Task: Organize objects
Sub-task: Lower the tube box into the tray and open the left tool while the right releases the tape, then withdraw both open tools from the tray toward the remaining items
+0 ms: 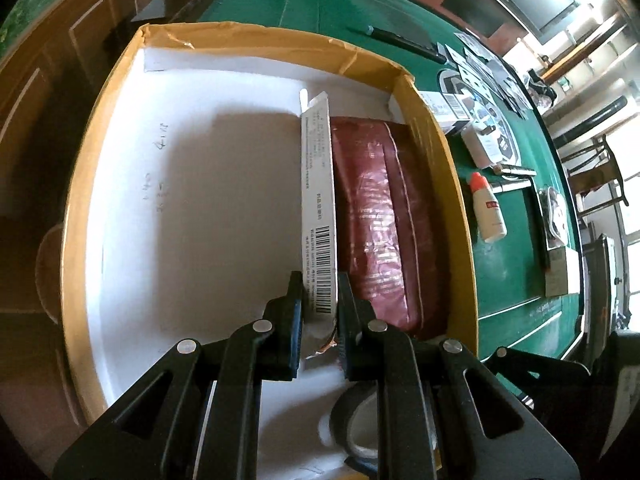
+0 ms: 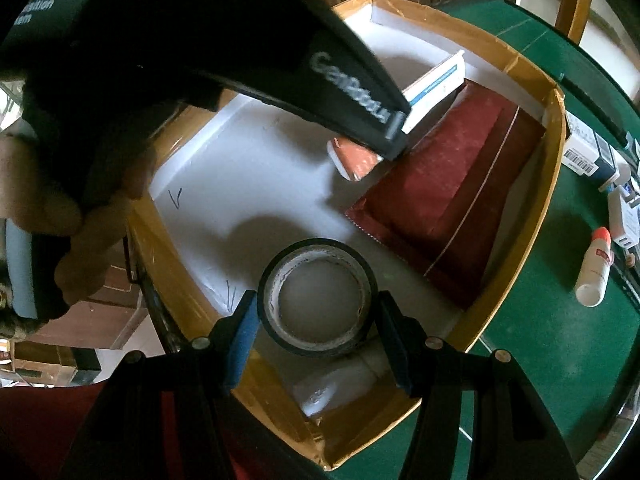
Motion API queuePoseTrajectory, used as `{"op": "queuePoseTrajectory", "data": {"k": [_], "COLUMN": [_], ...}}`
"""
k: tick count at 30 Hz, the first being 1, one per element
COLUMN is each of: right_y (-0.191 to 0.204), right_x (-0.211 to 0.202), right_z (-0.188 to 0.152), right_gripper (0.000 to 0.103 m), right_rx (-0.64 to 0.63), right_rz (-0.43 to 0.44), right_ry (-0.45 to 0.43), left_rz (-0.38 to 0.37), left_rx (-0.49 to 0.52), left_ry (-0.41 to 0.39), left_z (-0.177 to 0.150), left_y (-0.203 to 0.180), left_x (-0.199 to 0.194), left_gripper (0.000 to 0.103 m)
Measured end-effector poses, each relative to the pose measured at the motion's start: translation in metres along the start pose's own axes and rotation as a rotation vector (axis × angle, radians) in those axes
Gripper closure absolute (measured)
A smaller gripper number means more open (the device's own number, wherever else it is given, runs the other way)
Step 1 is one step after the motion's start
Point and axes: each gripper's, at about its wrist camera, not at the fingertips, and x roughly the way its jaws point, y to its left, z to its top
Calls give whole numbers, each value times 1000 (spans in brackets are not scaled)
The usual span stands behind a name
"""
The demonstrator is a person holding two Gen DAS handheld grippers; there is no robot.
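The thin white box [image 1: 318, 208] stands on its edge in the cardboard box [image 1: 440, 168], right beside the red pouch [image 1: 380, 220], pinched at its near end by the left gripper [image 1: 319, 312], long side pointing away toward the far wall, while the right gripper [image 2: 316, 316] sits wide open around the tape roll [image 2: 318, 296] near the close corner.

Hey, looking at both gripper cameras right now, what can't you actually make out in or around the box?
- Left wrist view: the tape roll is mostly hidden behind the left gripper.
- Left wrist view: print on the white carton is too small to read.
- Right wrist view: the carton's far end and much of the box floor are blocked by the left gripper's body.
- Right wrist view: whether the right gripper touches the tape.
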Motion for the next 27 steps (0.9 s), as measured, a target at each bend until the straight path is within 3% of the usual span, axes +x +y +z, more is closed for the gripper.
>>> {"op": "queuePoseTrajectory", "data": {"k": [5, 7, 9, 11, 17, 22, 27], "right_y": [-1, -2, -3, -4, -7, -18, -61], "right_x": [-1, -1, -1, -2, -18, -45, -73], "right_z": [-1, -1, -1, -1, -5, -14, -29], "right_gripper": [44, 44, 43, 41, 25, 20, 18], "right_rx": [13, 18, 20, 28, 35, 60, 178], "right_rz": [12, 17, 25, 38, 81, 108, 85], "right_ry": [-8, -11, -9, -9, -63, -155, -224], "left_rz": [-27, -23, -17, -20, -17, -7, -17], "left_rx": [-33, -53, -72, -95, -114, -113, -105], "left_ry": [9, 7, 3, -15, -42, -85, -122], "left_z": [2, 1, 1, 0, -2, 0, 6], "left_y": [6, 10, 12, 16, 15, 6, -16], "left_x": [0, -1, -2, -6, -16, -30, -42], "left_gripper": [89, 84, 58, 46, 41, 39, 24]}}
